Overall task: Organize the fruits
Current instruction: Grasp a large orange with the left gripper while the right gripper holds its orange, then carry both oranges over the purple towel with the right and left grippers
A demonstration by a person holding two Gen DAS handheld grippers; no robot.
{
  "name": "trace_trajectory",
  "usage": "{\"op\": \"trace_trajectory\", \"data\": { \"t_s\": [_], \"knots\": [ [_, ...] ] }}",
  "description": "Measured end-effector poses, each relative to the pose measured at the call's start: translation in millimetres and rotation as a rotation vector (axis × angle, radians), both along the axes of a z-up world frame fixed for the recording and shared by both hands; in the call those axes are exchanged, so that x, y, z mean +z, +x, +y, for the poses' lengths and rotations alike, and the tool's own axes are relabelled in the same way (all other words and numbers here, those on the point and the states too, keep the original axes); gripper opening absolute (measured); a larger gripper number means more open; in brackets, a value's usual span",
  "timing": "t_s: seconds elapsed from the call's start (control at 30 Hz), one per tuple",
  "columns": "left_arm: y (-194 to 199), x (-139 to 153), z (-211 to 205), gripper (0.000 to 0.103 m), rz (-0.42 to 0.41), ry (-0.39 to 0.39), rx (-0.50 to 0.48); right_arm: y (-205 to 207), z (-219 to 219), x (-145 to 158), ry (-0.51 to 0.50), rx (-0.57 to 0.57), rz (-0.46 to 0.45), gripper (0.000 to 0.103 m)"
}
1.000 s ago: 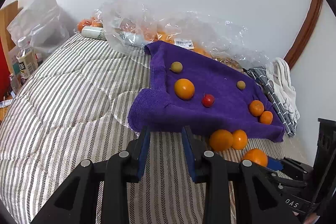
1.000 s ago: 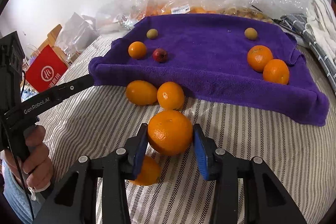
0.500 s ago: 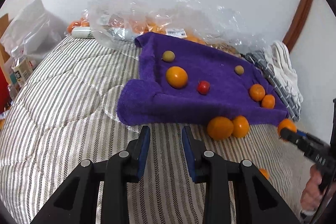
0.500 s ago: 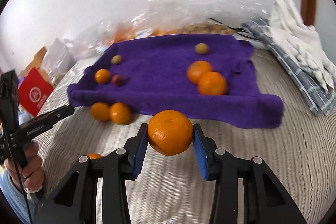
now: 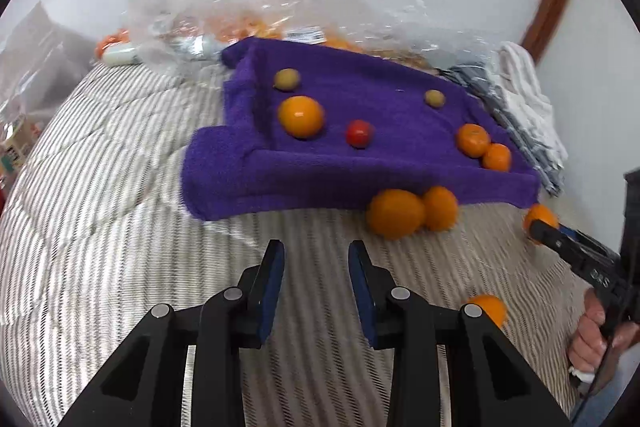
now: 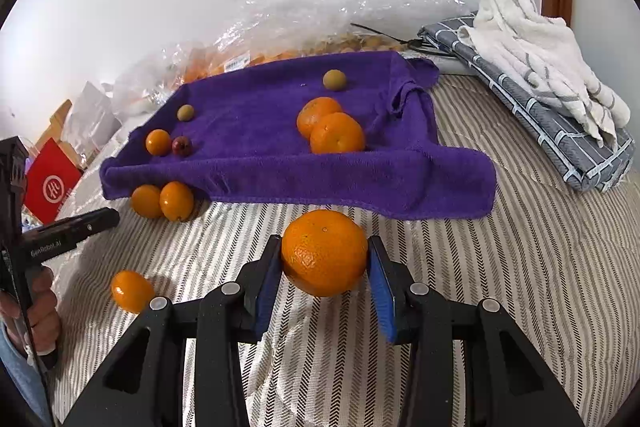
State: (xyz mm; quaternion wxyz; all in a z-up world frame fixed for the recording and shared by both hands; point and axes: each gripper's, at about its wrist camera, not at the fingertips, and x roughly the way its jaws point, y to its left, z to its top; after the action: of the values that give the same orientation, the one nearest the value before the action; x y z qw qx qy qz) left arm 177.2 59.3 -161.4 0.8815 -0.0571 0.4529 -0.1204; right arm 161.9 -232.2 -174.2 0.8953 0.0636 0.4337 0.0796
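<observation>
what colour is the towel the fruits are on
Purple; the towel shows best in the right wrist view.

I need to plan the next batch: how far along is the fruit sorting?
Done: six fruits lie on the purple towel. In hand: the right gripper clamps an orange; the left gripper, empty, is opening. Left: three oranges on the bedspread, a pair by the towel's edge and one nearer.

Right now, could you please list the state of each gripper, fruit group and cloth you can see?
left gripper: empty, opening.
right gripper: shut on the large orange.
purple towel: spread on the bed, front edge rolled.
two touching oranges: on the towel.
two oranges: off the towel, against its edge.
lone small orange: on the striped bedcover.
plastic bags: crumpled behind the towel.
</observation>
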Motion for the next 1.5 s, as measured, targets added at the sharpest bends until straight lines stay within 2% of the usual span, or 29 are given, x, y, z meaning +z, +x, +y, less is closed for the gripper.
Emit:
{"op": "trace_trajectory", "data": {
  "t_s": [0.1,0.3,0.43,0.8,0.83,0.9,1.07,1.23,1.37,1.5],
  "knots": [
    [-5,6,-16,0.046,-0.032,0.013,-0.058,-2,-1,1,0.024,0.008,-0.004,0.042],
    [4,12,-39,0.05,-0.022,0.013,-0.085,-1,-6,0,0.057,0.0,-0.001,0.042],
    [18,4,-47,0.05,0.019,0.05,-0.046,-3,-4,1,0.053,0.008,-0.002,0.042],
    [30,-6,-55,0.049,0.033,0.011,-0.06,-1,-3,-2,0.062,0.032,0.015,0.042],
    [30,-6,-56,0.046,0.03,0.01,-0.063,-1,-3,-2,0.063,0.032,0.015,0.042],
    [29,-6,-55,0.035,0.032,0.002,-0.068,-1,-3,-2,0.062,0.033,0.015,0.042],
    [23,-2,-45,0.035,0.004,-0.06,-0.06,-1,-3,-2,0.068,0.039,0.014,0.042],
    [17,7,-36,0.035,-0.05,-0.073,-0.038,-2,-5,-1,0.079,0.032,0.005,0.042],
    [21,11,-19,0.035,-0.056,-0.158,0.005,-4,-9,0,0.092,0.02,-0.003,0.042],
    [22,15,-2,0.035,-0.077,-0.181,0.065,-5,-10,1,0.102,0.017,-0.014,0.042]
  ]
}}
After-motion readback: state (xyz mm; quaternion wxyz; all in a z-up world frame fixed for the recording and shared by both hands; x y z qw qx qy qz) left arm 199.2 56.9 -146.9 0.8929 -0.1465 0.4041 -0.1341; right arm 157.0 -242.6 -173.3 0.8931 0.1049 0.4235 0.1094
